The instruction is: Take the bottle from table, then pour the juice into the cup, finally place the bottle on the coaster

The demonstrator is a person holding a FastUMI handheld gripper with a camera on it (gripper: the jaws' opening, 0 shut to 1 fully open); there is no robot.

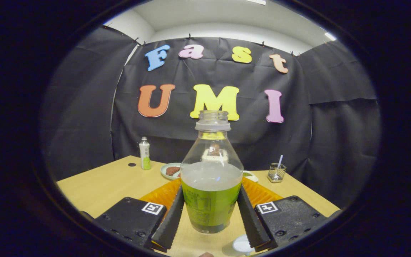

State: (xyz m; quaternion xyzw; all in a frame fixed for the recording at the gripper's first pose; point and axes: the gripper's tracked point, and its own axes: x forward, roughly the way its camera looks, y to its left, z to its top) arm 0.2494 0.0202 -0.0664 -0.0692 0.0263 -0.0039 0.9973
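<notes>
A clear, uncapped bottle [211,185] with a green label and greenish juice in its lower half stands upright between my fingers, its base down near the wooden table [98,189]. My gripper [211,192] is shut on the bottle, one fingertip [179,194] pressing its left side and the other its right side at label height. Just behind the bottle lies an orange ribbed mat [157,195], partly hidden by it. A small white round object [243,245] sits low by the right finger; I cannot tell what it is.
Beyond the bottle, a plate with brown food [170,170] sits on the table with a small white-and-green bottle [144,153] to its left. A glass holder with a straw [277,172] stands at the far right. Black cloth walls close the back.
</notes>
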